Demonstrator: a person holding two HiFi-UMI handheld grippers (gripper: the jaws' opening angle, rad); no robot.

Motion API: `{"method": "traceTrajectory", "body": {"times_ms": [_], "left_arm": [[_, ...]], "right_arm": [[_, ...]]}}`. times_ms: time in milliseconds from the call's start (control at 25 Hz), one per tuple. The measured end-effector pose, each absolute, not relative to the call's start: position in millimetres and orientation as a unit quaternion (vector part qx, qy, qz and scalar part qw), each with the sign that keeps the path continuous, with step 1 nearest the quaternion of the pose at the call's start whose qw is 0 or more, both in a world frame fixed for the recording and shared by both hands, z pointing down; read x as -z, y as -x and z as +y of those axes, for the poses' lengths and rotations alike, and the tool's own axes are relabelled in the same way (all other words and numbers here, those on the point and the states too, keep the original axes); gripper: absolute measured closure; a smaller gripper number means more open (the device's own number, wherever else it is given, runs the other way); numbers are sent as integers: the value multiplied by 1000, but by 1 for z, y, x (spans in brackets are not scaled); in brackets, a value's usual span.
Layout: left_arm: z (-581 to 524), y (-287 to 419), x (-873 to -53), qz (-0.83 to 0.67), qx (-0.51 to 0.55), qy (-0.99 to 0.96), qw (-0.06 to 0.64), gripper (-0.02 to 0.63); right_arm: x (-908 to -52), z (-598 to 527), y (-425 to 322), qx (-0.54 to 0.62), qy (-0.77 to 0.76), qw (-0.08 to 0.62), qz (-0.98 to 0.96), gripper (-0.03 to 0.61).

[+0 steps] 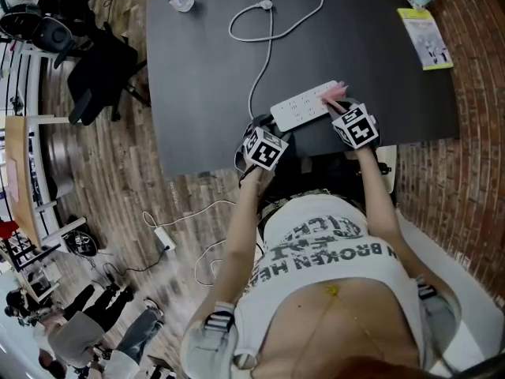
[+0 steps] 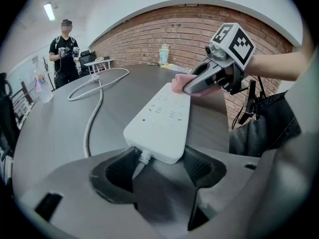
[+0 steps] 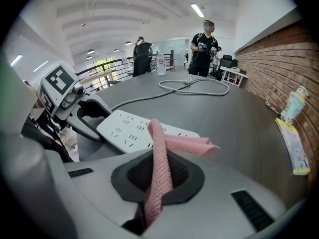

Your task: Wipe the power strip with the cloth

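Our right claw is clamped on the pink cloth, whose free end rests on the far end of the white power strip. Our left claw grips the strip's cord end. The strip lies near the front edge of the dark worktop, with its cord looping away across it.

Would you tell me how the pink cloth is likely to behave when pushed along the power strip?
Probably floppy: the pink cloth droops and folds over itself. Its coarse knit looks grippy, so it would likely drag and bunch on the power strip rather than glide.
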State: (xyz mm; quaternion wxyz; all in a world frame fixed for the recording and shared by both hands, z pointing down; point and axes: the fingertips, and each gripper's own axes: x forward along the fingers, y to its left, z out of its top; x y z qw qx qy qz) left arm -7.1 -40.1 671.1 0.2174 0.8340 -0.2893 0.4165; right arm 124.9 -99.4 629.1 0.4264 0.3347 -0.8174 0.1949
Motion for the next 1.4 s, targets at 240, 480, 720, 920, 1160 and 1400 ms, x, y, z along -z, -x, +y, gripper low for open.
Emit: {"method": "traceTrajectory", "body": {"times_ms": [240,480,720,920,1160,1400], "left_arm": [[-40,7,-671,-290,-418,-833,216,330],[-40,8,-671,-290,-417,-833,217,330],[-41,7,-671,-291,-417,-834,215,330],[-39,8,-672,-292,-416,-834,215,330],[-38,6,-672,-292,-414,-835,215,330],[-39,6,-672,-286,-417,-836,215,330]], "right_arm": [[-629,-100,-129,-188,-340,429,-816,561],[-629,-108,-155,-190,-374,432,-799,561],[-629,-113,-178,-199,-405,428,-783,561],[-631,-112,-180,-216,-408,417,-783,562],[-632,-112,-181,-214,-403,426,-782,561],[-631,-112,-181,-191,-405,435,-781,561]]}}
